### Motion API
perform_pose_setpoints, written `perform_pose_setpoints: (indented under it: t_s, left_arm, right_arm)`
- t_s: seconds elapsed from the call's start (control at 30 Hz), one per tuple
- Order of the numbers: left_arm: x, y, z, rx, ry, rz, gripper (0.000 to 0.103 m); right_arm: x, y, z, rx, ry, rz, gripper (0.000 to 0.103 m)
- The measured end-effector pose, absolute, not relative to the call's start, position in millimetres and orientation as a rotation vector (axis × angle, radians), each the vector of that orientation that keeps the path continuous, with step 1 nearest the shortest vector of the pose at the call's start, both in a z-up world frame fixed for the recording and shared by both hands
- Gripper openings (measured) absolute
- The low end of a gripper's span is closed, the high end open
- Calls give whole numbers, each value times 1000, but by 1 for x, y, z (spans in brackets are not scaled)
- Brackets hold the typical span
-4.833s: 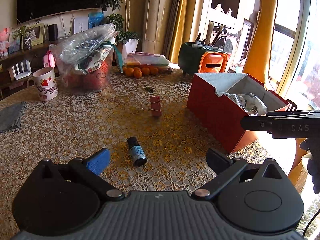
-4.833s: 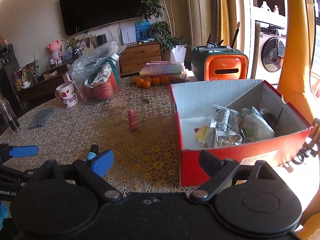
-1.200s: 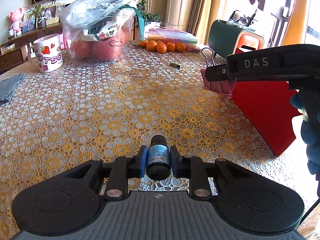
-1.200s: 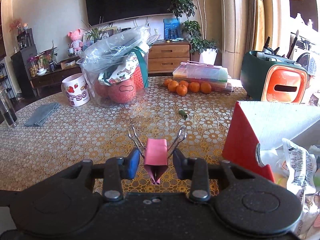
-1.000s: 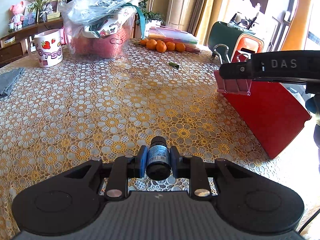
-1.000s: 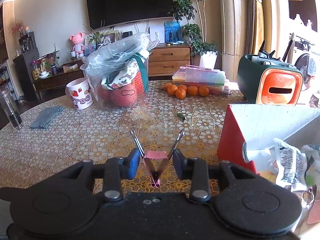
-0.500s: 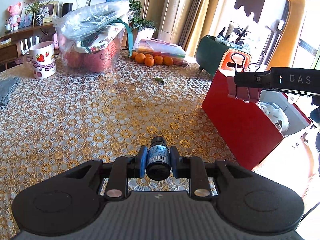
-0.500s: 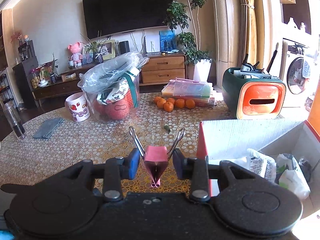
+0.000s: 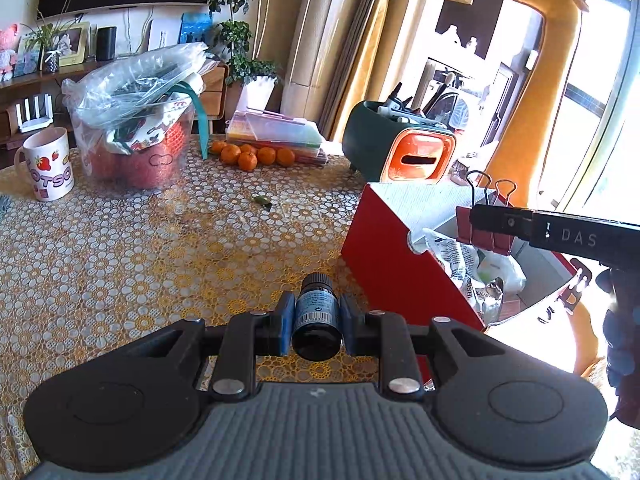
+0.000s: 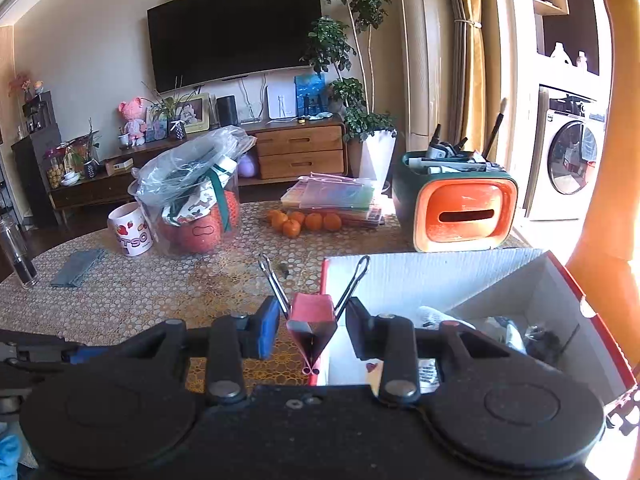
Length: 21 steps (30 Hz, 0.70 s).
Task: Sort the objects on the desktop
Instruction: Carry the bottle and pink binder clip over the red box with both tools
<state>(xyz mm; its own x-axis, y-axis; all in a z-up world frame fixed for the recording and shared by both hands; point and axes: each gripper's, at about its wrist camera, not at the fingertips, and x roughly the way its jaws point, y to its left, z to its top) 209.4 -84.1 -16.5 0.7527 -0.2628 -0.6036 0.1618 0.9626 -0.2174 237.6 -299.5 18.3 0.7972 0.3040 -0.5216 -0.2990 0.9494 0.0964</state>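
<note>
Strawberry mug (image 9: pixel 47 168), tangerines (image 9: pixel 252 157), bagged tub (image 9: pixel 138 120), orange-fronted caddy (image 10: pixel 460 204), possibly tissue holder.

Both tools look like the same build from where I sit: matte black plastic, two big round housings side by side and a ribbed grey grip plate under them. My left tool (image 9: pixel 317 322) has silver screw heads on the finger arms and blue pads. The right tool (image 10: pixel 312 326) has one blue pad and one black, and "DAS" printed in pale letters along its side. The hand (image 9: pixel 622 344) wears a dark blue glove.
</note>
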Motion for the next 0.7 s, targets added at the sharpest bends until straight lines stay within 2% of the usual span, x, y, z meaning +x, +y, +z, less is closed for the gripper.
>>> perform_pose_setpoints:
  t_s: [0.7]
  left_arm:
    - [245, -188, 16, -44, 636, -370, 23]
  right_arm:
    - [242, -393, 3, 45, 567, 184, 35]
